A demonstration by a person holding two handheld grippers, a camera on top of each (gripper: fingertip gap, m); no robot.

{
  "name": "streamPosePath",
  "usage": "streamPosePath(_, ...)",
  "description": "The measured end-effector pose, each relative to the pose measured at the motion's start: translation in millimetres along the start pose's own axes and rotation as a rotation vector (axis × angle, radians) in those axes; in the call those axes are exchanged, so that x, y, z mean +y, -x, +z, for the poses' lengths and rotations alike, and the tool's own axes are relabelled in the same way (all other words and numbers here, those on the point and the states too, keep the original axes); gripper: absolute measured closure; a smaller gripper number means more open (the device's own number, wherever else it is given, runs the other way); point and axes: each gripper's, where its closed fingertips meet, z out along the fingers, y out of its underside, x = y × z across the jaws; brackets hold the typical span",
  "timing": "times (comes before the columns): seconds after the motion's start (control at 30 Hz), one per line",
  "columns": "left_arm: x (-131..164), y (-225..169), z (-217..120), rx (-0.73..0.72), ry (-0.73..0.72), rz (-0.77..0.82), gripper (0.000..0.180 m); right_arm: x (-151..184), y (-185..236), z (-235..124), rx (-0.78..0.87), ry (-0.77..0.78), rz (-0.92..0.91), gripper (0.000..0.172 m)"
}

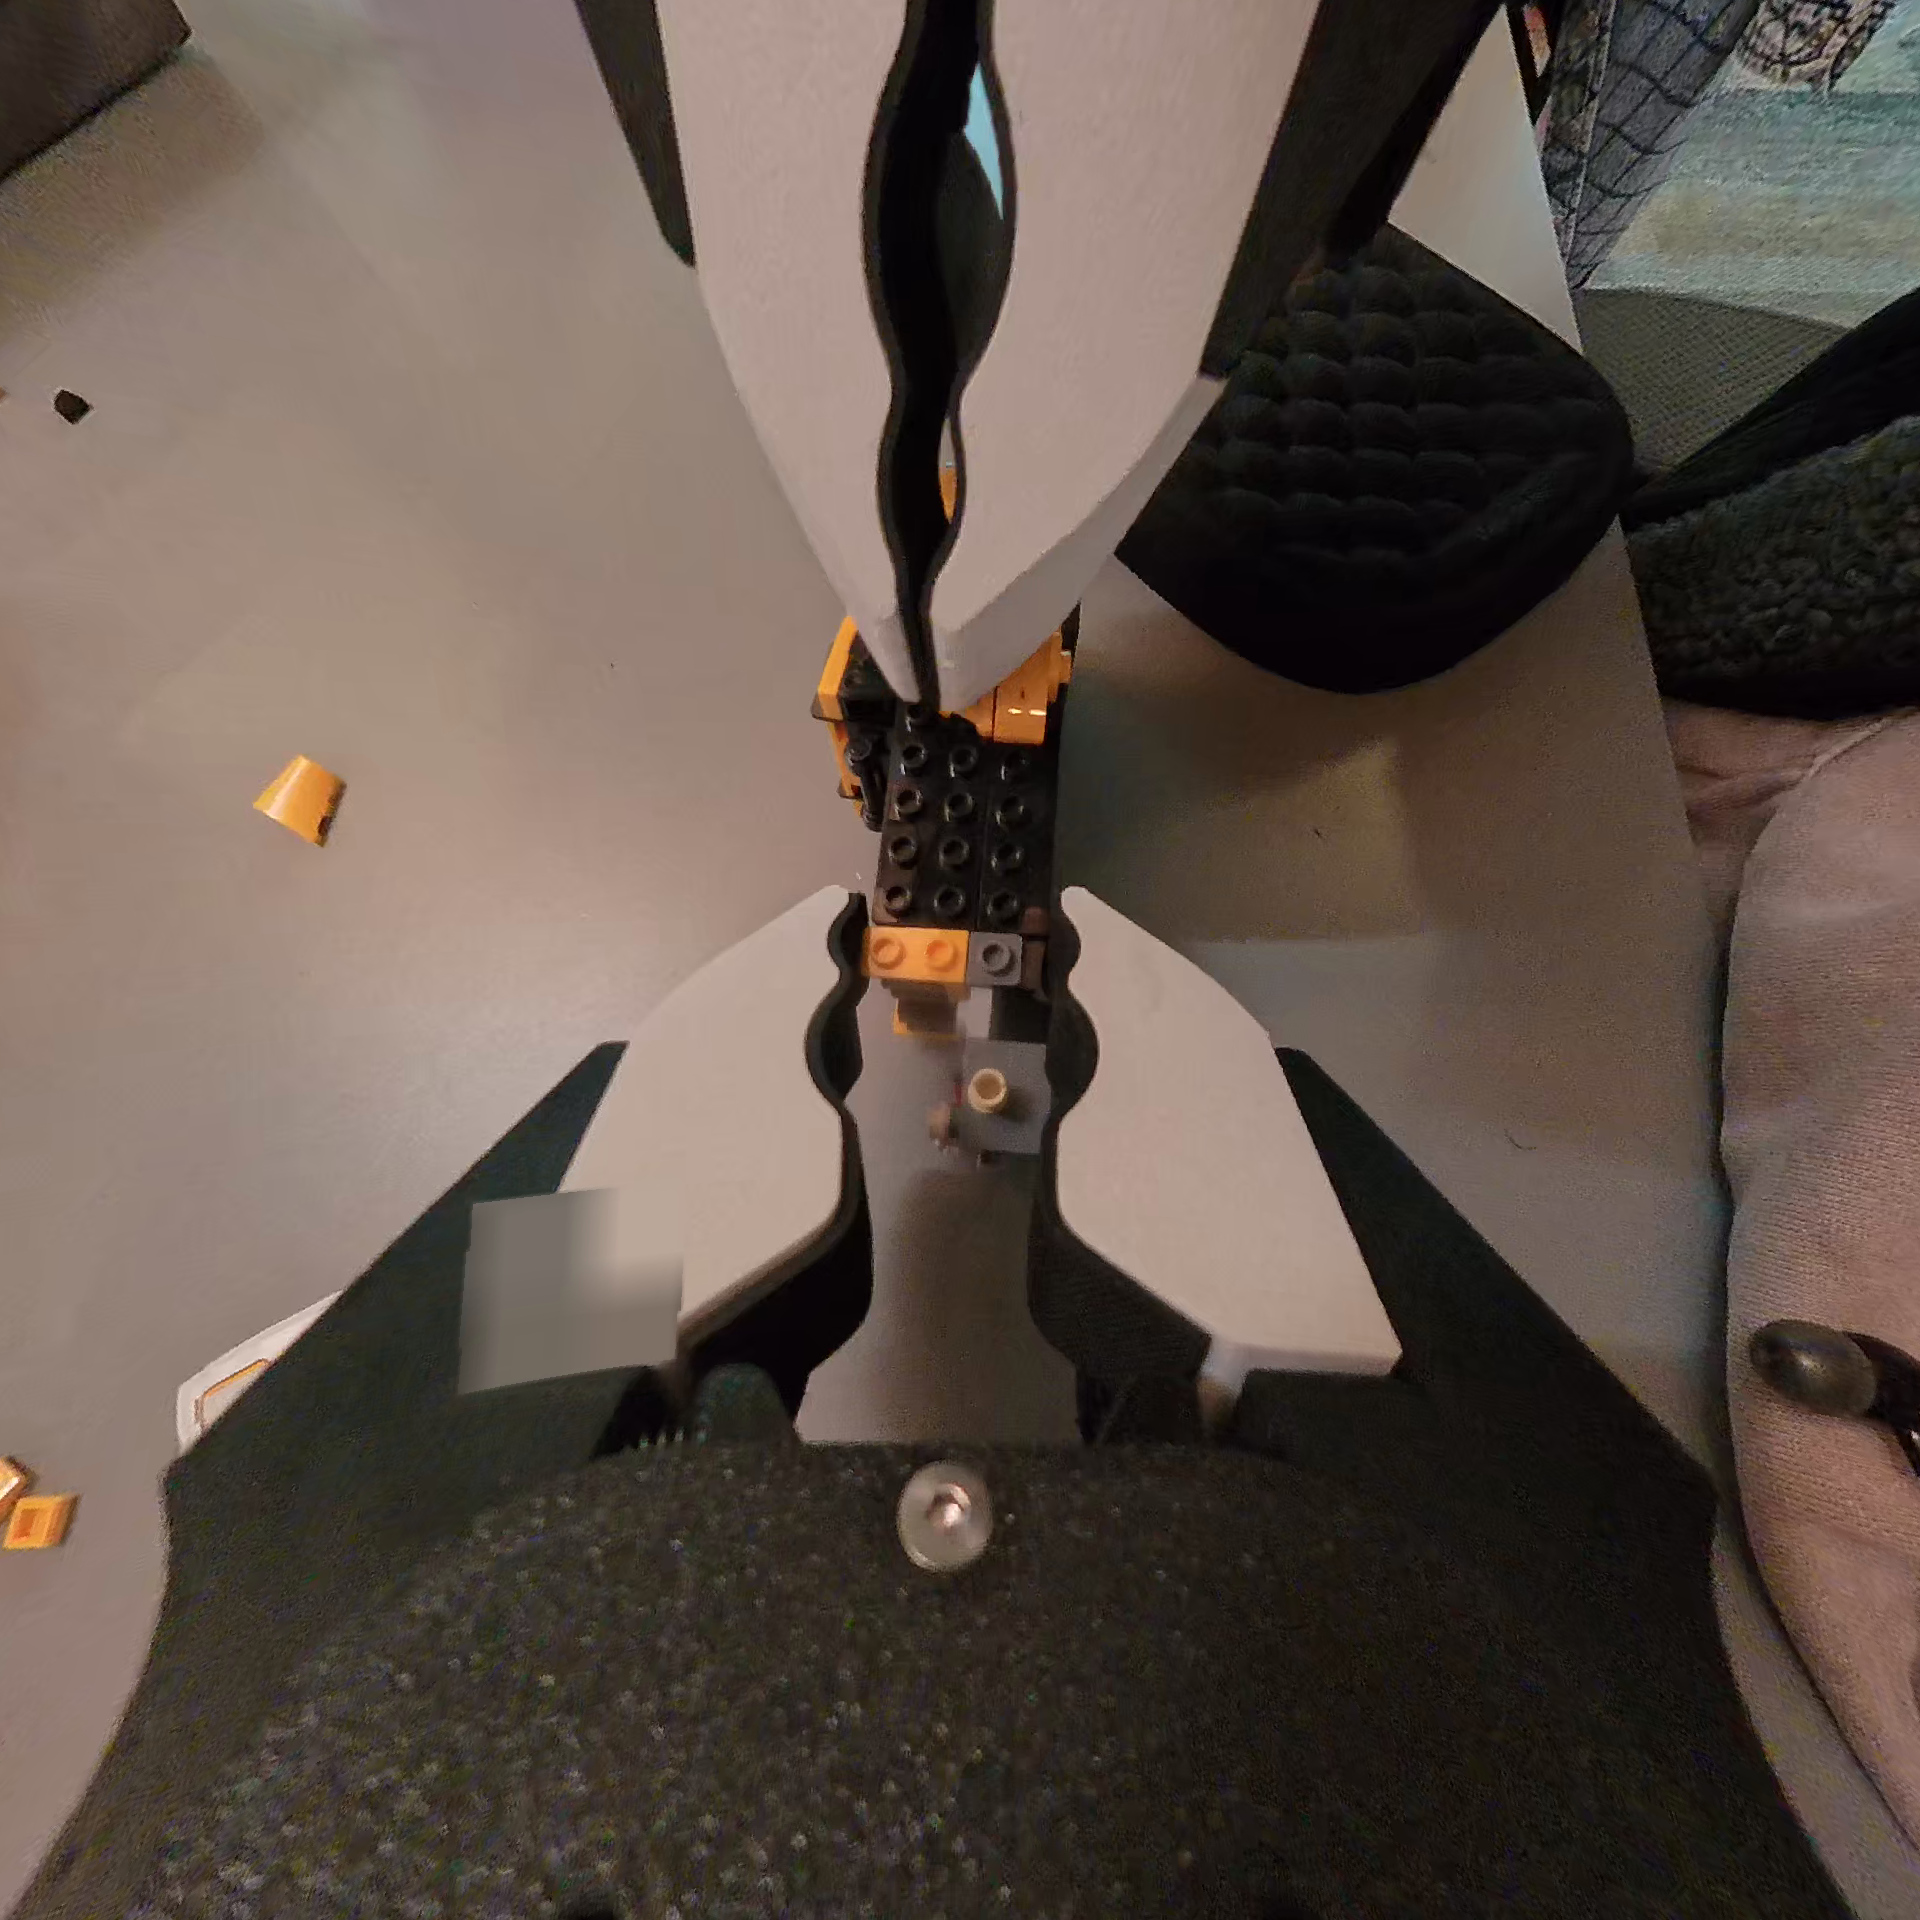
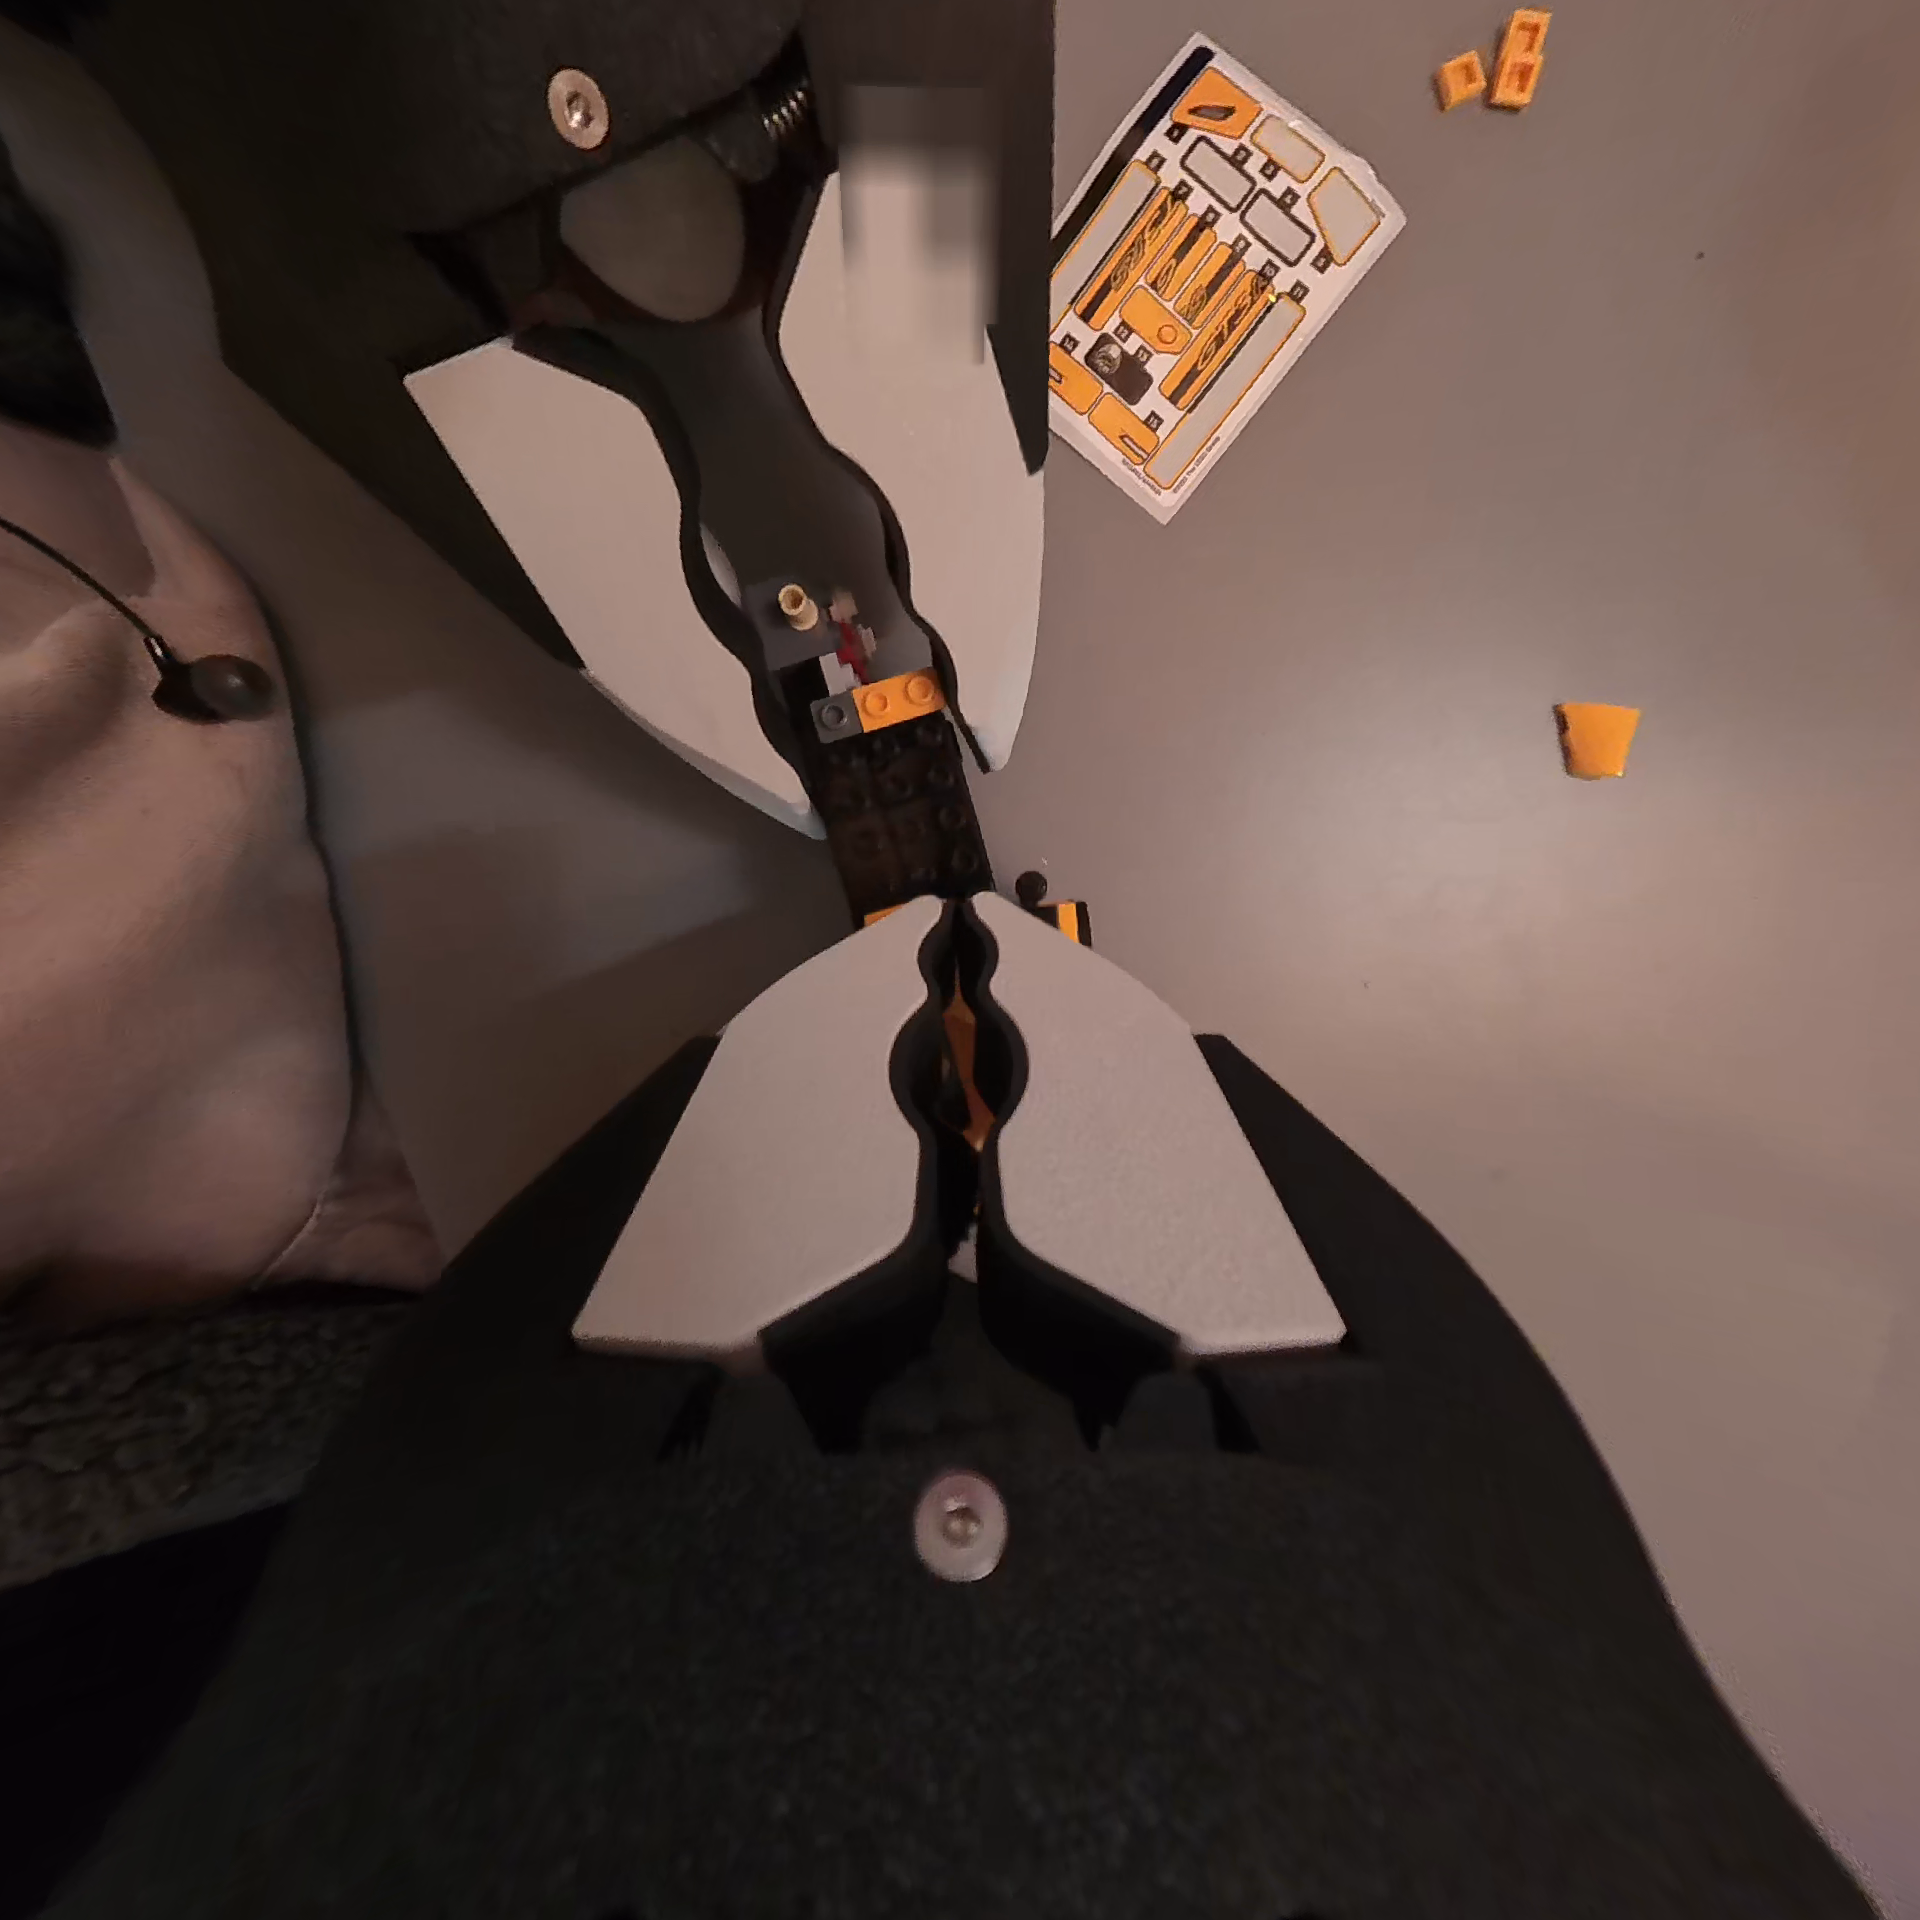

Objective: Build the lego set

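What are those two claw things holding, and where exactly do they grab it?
The left gripper clamps the brick model by its sides at the orange-and-grey end. The right gripper's fingers are shut, tips at the model's far end, gripping nothing visible.

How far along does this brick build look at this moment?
Built so far: a black-and-orange brick model with bare studs on top. In hand: the left gripper clamps one end; the right gripper's closed tips meet the other. Unattached: an orange wedge piece, small orange pieces and a sticker sheet.
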Motion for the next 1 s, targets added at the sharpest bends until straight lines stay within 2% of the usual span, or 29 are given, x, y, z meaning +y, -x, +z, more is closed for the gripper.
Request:
streamPosePath(0.17,-0.7,-0.3,0.3,-0.005,0.001,0.006,0.148,-0.5,-3.6,1.4,0.049,0.002,-0.019,0.172)
streamPosePath(0.37,-0.8,0.8,-0.1,-0.003,0.002,0.000,0.148,10.0,-15.8,-9.3,0.091,-0.035,0.047,0.172)
streamPosePath(0.5,-1.1,0.8,0.2,-0.005,0.001,0.004,0.148,-1.6,-9.4,-14.3,0.051,-0.131,0.077,0.172)
streamPosePath(0.7,-1.1,1.0,0.4,-0.007,0.001,0.006,0.149,0.9,-3.9,-2.6,0.019,-0.092,0.051,0.172)
streamPosePath(0.9,-0.8,1.9,0.4,-0.004,0.001,-0.001,0.148,-0.7,-11.8,-1.2,0.073,-0.074,0.013,0.172)
streamPosePath(1.0,-0.4,3.6,0.3,-0.022,0.006,0.009,0.148,-4.7,-1.5,-2.0,0.014,-0.098,0.026,0.172)
